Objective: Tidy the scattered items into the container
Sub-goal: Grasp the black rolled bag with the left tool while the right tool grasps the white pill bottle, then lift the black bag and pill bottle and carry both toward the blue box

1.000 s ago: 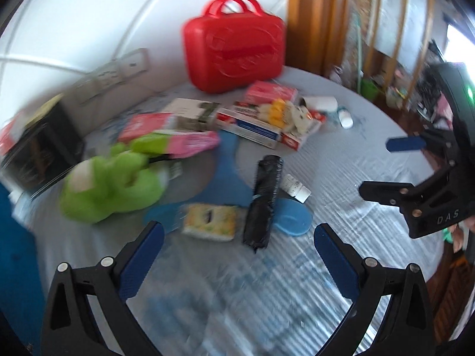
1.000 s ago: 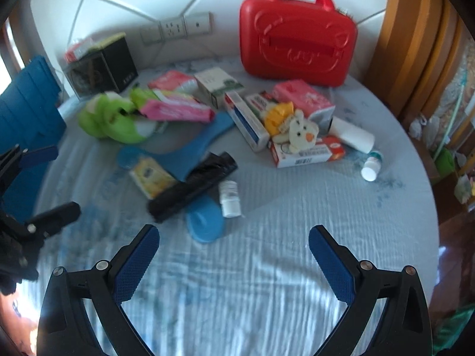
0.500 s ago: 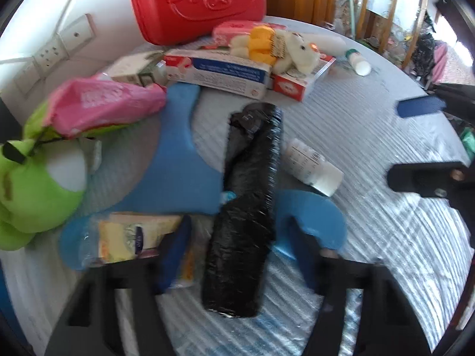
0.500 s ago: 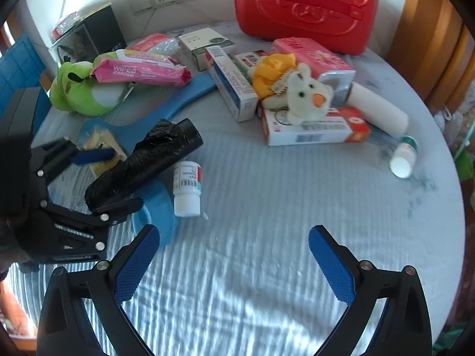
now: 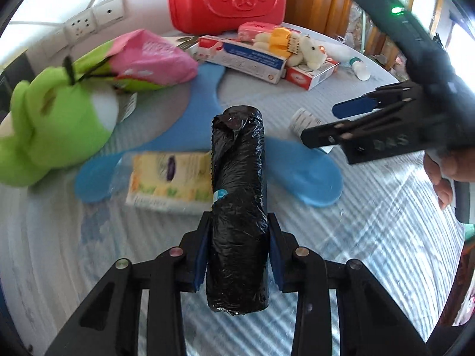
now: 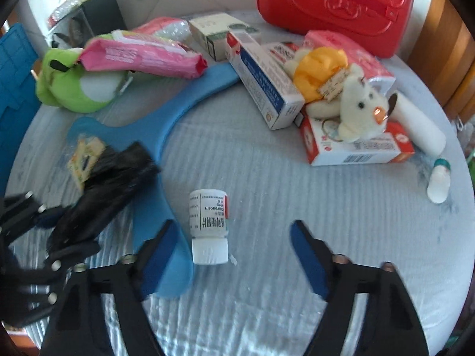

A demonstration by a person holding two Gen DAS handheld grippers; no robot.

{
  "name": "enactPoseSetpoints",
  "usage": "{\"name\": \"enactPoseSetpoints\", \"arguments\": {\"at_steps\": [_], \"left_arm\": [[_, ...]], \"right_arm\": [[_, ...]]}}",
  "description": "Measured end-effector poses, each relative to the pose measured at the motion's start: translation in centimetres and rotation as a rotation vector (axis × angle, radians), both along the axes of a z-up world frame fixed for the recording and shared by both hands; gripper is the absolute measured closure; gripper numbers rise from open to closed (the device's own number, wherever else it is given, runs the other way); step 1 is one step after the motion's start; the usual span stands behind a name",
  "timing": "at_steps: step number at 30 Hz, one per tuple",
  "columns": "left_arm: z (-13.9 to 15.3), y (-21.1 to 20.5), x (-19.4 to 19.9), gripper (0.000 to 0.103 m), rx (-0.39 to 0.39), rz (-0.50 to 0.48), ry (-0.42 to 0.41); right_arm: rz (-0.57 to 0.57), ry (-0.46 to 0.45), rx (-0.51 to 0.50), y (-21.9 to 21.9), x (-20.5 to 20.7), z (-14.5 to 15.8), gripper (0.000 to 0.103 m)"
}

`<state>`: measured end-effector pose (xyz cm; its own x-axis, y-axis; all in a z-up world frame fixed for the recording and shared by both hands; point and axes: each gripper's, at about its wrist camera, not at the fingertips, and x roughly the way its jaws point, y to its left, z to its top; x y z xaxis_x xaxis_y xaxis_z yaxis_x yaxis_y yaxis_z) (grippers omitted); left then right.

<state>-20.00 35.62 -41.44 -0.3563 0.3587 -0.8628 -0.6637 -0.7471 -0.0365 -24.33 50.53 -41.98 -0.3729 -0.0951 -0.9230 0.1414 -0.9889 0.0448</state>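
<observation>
My left claw [image 5: 237,255] is closing, pads against a crinkled, glossy black bag roll [image 5: 237,195] near the table's [image 6: 297,178] front edge. My right claw [image 6: 234,255], open earlier, is narrowing around a white pill bottle [image 6: 209,225], untouched. Motion blurs the tissue pack [image 5: 169,181]; the red case [image 6: 335,6], cut off, stands at the back edge.

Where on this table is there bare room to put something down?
Bare cloth lies between the white pill bottle and the small green-capped bottle, below the red-and-white box. A smaller patch sits inside the curve of the blue foam piece. The back, from the green plush to the red case, is crowded.
</observation>
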Motion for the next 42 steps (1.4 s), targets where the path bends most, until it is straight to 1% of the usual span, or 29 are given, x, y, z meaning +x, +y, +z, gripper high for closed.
{"name": "enactPoseSetpoints", "arguments": {"at_steps": [2, 5, 6, 7, 9, 11, 12, 21, 25, 28, 31, 33, 42], "left_arm": [[-0.1, -0.5, 0.2, 0.069, 0.004, 0.011, 0.000], [-0.1, -1.3, 0.5, 0.069, 0.004, 0.033, 0.006], [0.0, -1.4, 0.4, 0.069, 0.007, 0.041, 0.006], [0.1, -1.6, 0.5, 0.069, 0.013, 0.051, 0.007], [0.3, -2.1, 0.7, 0.069, 0.019, 0.065, 0.010], [0.5, -2.5, 1.0, 0.069, 0.023, 0.072, 0.010], [0.6, -2.6, 1.1, 0.069, 0.024, 0.073, 0.011], [2.4, -3.8, 1.8, 0.069, 0.050, 0.089, 0.022], [3.0, -4.3, 1.9, 0.069, 0.068, 0.111, 0.018], [4.0, -4.7, 2.4, 0.069, 0.079, 0.115, 0.027], [5.6, -5.0, 3.0, 0.069, 0.094, 0.119, 0.044], [6.9, -5.2, 3.3, 0.069, 0.105, 0.116, 0.056], [13.3, -6.5, 4.0, 0.069, 0.133, 0.132, 0.131]], "right_arm": [[-0.005, 0.003, 0.005, -0.2, -0.2, -0.1, 0.035], [0.007, 0.007, 0.024, -0.8, -0.4, -0.1, 0.043], [0.010, 0.003, 0.030, -0.9, -0.4, -0.2, 0.050], [0.012, -0.005, 0.036, -1.0, -0.5, -0.4, 0.053], [0.018, -0.003, 0.052, -1.3, -0.4, -0.4, 0.055], [0.026, -0.003, 0.058, -1.5, -0.2, -0.3, 0.063], [0.029, -0.002, 0.060, -1.6, -0.1, -0.2, 0.074], [0.005, 0.006, 0.055, -1.4, 1.7, 2.2, 0.074], [-0.011, 0.014, 0.045, -1.1, 3.0, 3.8, 0.074], [-0.013, 0.026, 0.043, -0.7, 4.8, 5.2, 0.074], [-0.016, 0.037, 0.039, 0.2, 5.0, 6.2, 0.074], [-0.021, 0.045, 0.038, -0.9, 4.7, 6.8, 0.074], [-0.072, 0.103, 0.017, -0.9, 7.6, 13.6, 0.074]]}}
